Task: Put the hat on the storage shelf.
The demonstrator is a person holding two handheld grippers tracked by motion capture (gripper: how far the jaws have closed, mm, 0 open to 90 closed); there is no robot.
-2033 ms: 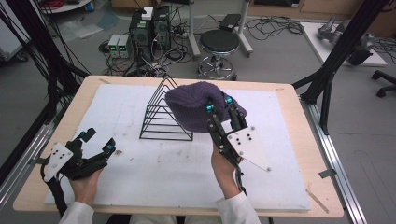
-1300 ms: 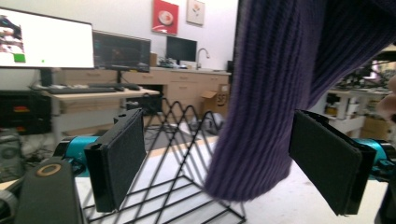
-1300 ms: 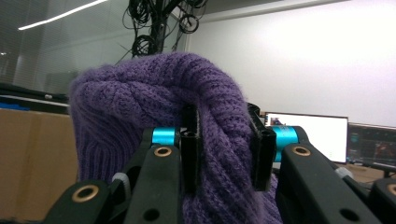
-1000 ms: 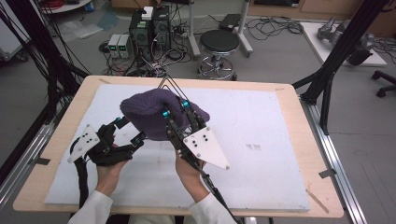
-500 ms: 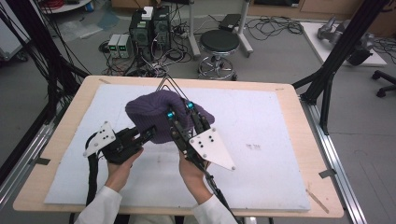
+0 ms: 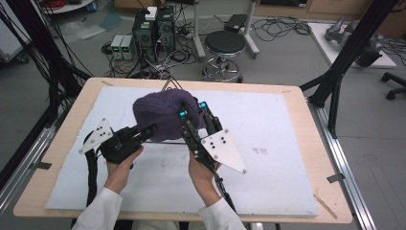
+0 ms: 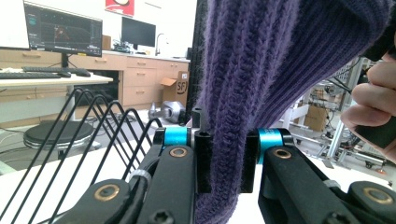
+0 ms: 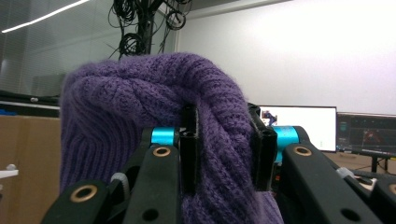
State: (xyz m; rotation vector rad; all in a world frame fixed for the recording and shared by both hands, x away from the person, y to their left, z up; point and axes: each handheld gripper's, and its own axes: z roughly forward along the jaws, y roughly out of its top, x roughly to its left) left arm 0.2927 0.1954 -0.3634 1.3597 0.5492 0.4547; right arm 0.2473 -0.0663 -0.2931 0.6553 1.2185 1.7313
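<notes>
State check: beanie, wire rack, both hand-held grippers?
purple beanie: lifted, draped over the rack's top, pinched at two spots
wire rack: upright on the table, mostly covered by the beanie
left hand-held gripper: jaws just closed, shut on the beanie's knit
right hand-held gripper: shut on a fold of the beanie

Purple knit hat (image 6: 160,115) is held up above the white mat (image 6: 287,143), w/ both grippers on it. Left gripper (image 6: 152,129) comes in from the left, level, jaws just closed onto the hat's lower left edge. Right gripper (image 6: 192,110) grips the hat's right side, cyan jaw tips showing, grey plate on top. Black wire rack (image 6: 168,85) pokes up just behind the hat, mostly hidden. Wooden table (image 6: 306,115) under the mat; black stool (image 6: 225,45) and PC boxes (image 6: 153,28) on the floor beyond.
</notes>
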